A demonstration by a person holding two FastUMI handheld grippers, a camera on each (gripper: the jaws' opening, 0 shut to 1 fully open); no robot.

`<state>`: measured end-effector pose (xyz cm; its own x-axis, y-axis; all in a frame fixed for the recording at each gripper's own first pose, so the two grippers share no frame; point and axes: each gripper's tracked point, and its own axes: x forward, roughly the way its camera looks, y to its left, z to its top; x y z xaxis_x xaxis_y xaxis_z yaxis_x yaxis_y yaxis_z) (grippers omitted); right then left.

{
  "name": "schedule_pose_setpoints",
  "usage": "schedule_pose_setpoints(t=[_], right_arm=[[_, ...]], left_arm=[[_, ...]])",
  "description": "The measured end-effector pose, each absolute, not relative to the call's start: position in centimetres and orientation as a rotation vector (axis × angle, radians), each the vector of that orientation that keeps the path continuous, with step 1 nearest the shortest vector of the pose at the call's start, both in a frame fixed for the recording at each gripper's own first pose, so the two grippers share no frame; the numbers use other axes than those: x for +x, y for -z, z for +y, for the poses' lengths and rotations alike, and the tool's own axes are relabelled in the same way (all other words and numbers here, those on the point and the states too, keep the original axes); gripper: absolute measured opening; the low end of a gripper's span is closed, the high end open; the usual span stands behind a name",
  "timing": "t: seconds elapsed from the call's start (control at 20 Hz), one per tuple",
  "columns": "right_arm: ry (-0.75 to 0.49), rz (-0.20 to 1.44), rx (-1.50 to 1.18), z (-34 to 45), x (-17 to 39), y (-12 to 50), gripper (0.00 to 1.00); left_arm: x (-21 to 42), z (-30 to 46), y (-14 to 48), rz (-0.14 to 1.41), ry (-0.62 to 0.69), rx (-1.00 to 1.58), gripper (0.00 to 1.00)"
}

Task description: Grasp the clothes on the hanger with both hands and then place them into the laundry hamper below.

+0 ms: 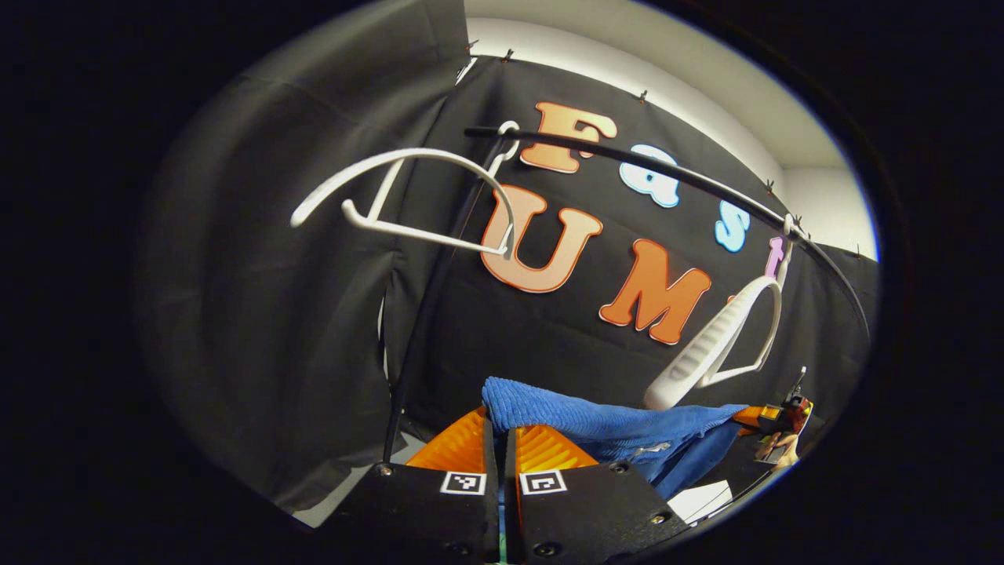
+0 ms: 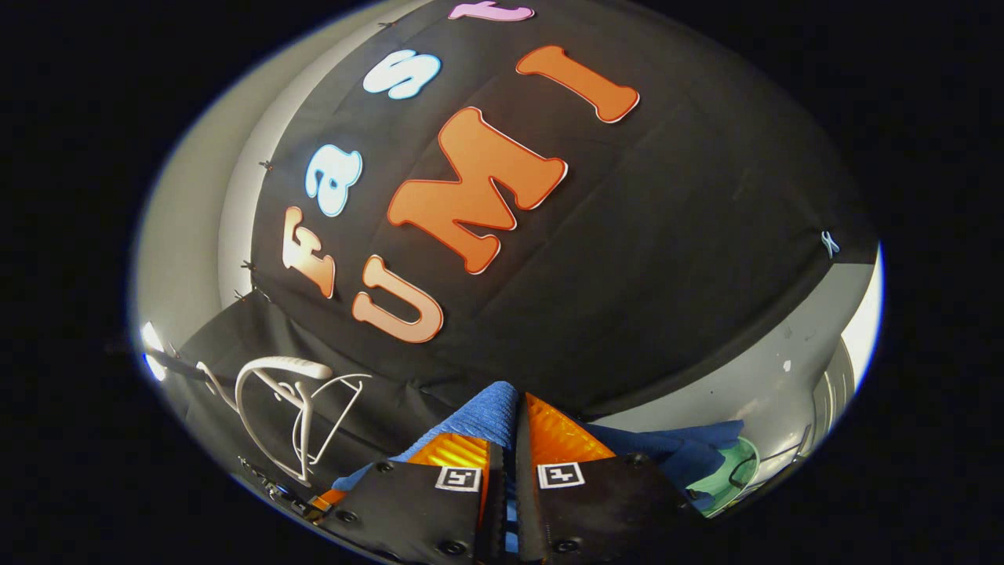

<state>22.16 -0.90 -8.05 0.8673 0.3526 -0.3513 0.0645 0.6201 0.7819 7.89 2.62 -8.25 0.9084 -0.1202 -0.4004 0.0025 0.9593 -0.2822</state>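
A blue ribbed garment point(image 1: 596, 420) is stretched between the two grippers, off the hangers. My left gripper point(image 1: 500, 430) is shut on one end of it, with cloth bunched over the orange fingers. The cloth runs right to the other gripper point(image 1: 776, 420) and the hand holding it. In the right gripper view, my right gripper point(image 2: 514, 408) is shut on the blue garment point(image 2: 490, 416), and more of the cloth hangs to the right. A green round rim point(image 2: 737, 471), perhaps the hamper, lies low at the right edge.
Two bare white hangers, one point(image 1: 408, 196) at the left and one point(image 1: 722, 345) at the right, hang on a black rail point(image 1: 667, 169) above the garment. A black upright pole point(image 1: 423, 314) stands by the left gripper. The white hangers point(image 2: 290, 408) sit low at the left.
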Motion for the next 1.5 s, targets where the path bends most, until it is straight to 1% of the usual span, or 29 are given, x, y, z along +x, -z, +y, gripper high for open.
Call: schedule_pose_setpoints(t=[0.35,0.9,1.5], right_arm=[[-0.124,0.575,0.842,-1.3,19.5,11.7,0.12],[-0.094,0.634,0.738,-2.1,15.4,14.3,0.12],[-0.127,0.651,0.699,0.1,12.4,15.4,0.11]], left_arm=[[7.0,2.1,10.7,0.483,0.060,-0.246,0.02],[4.4,-1.1,13.9,0.561,0.094,-0.214,0.02],[1.1,-10.9,17.3,0.657,0.232,-0.203,0.02]])
